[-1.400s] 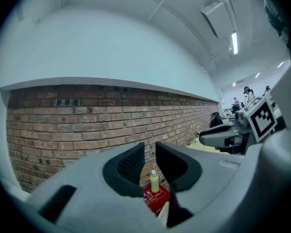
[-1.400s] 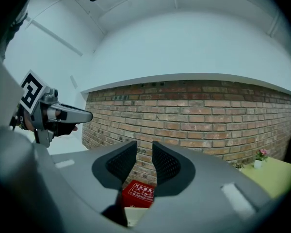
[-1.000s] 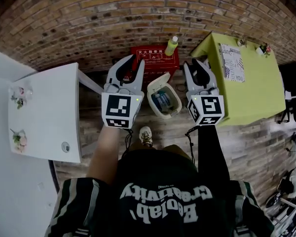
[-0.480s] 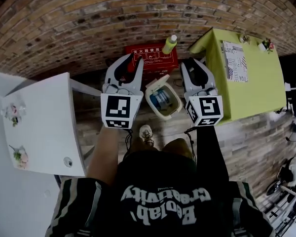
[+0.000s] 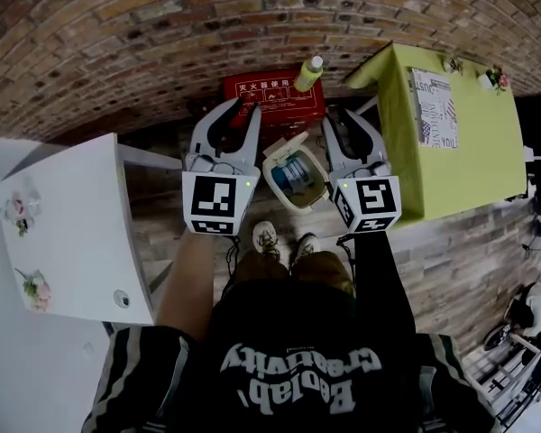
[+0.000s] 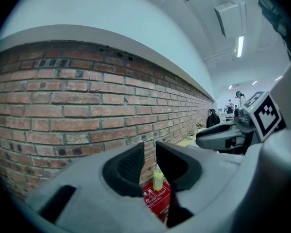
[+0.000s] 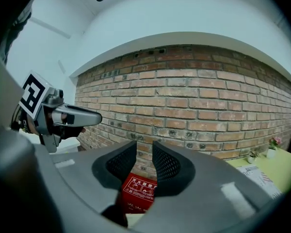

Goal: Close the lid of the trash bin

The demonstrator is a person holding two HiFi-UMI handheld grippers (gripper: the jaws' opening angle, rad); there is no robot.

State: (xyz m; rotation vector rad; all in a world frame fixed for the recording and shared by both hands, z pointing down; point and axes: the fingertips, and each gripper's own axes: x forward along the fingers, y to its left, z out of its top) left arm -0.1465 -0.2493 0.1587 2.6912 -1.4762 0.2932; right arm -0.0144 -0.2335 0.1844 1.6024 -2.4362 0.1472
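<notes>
From the head view, find the trash bin (image 5: pixel 299 202) on the floor between the two claws, its lid (image 5: pixel 284 145) tipped up on the far left side, toward the red box (image 5: pixel 272 97) behind the bin; note the left claw (image 5: pixel 244 108) just left of the bin and the right claw (image 5: pixel 341 119) just right of it, touching neither bin nor lid; to close it well, bring one claw behind the raised lid, push its outer face forward and down, and let go only once flat on the rim; avoid shoving the bin itself, probably light. In the left gripper view, see the left claw (image 6: pixel 149 152) narrowly parted, having just closed a touch, gripping nothing, only a bottle (image 6: pixel 158 178) on the red box beyond the bin; no bin in sight here, presumably lower. In the right gripper view, see the right claw (image 7: pixel 144 152) likewise slightly apart and empty, red box showing through the gap; a pale sliver low in the gap may be the lid, too little shown to tell.
</notes>
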